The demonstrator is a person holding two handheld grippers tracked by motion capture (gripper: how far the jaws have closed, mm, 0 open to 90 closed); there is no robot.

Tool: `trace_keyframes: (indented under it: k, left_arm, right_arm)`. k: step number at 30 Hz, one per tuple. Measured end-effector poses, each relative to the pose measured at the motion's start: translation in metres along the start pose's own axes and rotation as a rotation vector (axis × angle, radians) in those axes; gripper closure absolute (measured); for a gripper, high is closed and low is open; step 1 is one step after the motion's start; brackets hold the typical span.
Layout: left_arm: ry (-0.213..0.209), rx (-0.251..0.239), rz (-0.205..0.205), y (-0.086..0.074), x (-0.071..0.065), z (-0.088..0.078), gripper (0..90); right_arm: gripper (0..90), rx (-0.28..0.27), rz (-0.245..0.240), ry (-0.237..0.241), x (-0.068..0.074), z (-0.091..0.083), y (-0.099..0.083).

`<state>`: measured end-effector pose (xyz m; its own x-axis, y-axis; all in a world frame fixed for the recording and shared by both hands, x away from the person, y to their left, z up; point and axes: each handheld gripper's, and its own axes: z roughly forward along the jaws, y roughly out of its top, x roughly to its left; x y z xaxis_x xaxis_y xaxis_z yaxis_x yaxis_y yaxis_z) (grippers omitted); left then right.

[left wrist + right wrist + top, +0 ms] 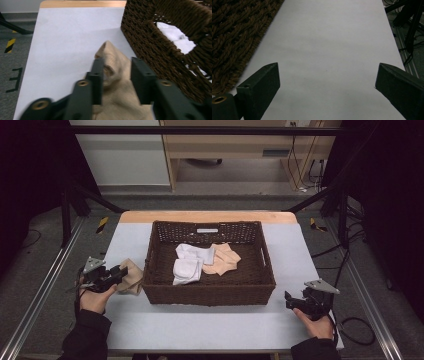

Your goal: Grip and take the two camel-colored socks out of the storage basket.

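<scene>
Beige knitted sock (117, 82) lies bunched on the pale grey table (210, 325), just beside the left wall of the dark brown woven basket (165, 292). Around its raised fold the left gripper (116, 75) stands part-open, pads apparently not pressing yet. I'd settle lower, pinch the thick fold squarely, then lift clear of the rim. Over bare table the right gripper (327, 82) rests wide open. Farther off, a white sock (189, 265) and a peach one (224, 258) lie inside.

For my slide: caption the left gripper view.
Open left claw straddling crumpled beige cloth beside dark woven wicker basket.
</scene>
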<state>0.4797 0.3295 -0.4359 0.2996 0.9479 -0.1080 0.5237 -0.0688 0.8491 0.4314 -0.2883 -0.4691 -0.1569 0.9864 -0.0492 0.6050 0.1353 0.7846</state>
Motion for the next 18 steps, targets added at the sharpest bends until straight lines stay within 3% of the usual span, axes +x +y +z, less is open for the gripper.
trace_keyframes:
  k: [1, 3, 6, 14, 18]
  left_arm:
    - [-0.006, -0.012, 0.001, -0.002, 0.0, -0.003, 53.6]
    - [-0.014, -0.037, 0.006, -0.004, 0.001, -0.011, 39.4]
    - [-0.023, -0.045, 0.009, -0.006, 0.002, -0.016, 34.1]
    - [-0.021, -0.042, 0.007, -0.019, 0.005, -0.034, 28.7]
    - [-0.007, -0.015, 0.007, -0.031, 0.007, -0.037, 27.6]
  right_arm:
    - [6.0, 0.0, 0.002, -0.001, 0.0, 0.0, 0.0]
    - [5.9, 0.0, 0.004, -0.001, 0.0, 0.0, 0.0]
    - [5.9, 0.0, 0.003, -0.002, 0.0, 0.0, 0.0]
    - [5.9, -0.001, 0.011, -0.004, -0.002, -0.001, -0.001]
    - [5.8, -0.004, 0.012, -0.005, -0.002, -0.001, -0.001]
